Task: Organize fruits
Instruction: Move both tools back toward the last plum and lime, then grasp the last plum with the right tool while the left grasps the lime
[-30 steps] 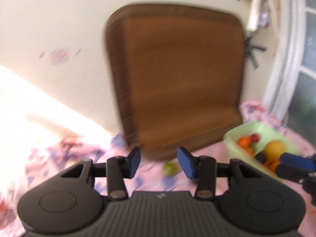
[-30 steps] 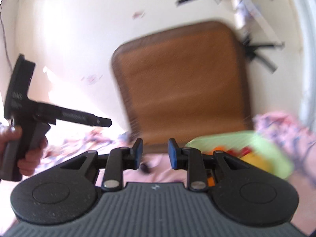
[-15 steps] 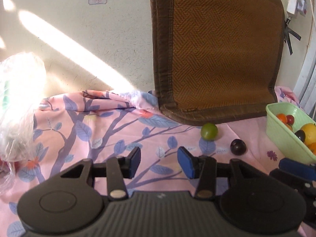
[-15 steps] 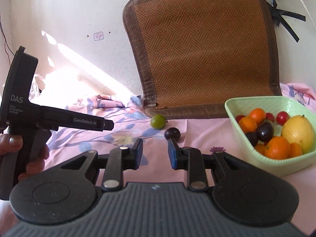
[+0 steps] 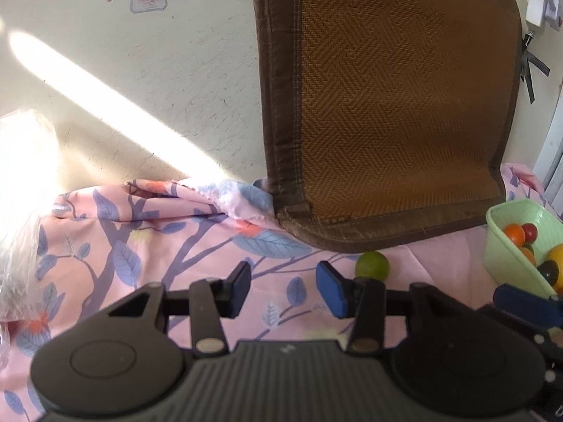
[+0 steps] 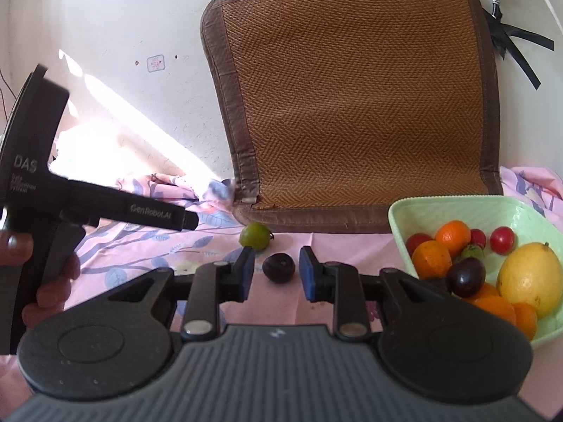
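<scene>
Two loose fruits lie on the pink leaf-print cloth (image 6: 147, 242) over the bench: a dark plum (image 6: 278, 267) and, just behind and left of it, a green fruit (image 6: 254, 235) whose short stem points right; both are round, with no clear long axis. The plum sits between the blue pads of the right gripper (image 6: 275, 274), whose jaws stand open around it without touching it. To the right, well apart from the plum, a pale green bowl (image 6: 457, 207) holds oranges (image 6: 452, 236), a large yellow fruit (image 6: 529, 277), small red fruits (image 6: 501, 240), another dark plum and a bit of something green; its near rim is hidden behind the gripper body. The left gripper (image 5: 283, 286) also has its jaws open, holding nothing, above the cloth; in its view the green fruit (image 5: 372, 265) peeks out past the right finger, partly covered, and the bowl (image 5: 506, 256) is cut off at the frame edge. A woven brown mat (image 6: 355, 105) leans against the wall (image 6: 105, 17) behind the fruit. A washed-out plastic bag (image 5: 21, 211) at the left is hard to make out.
</scene>
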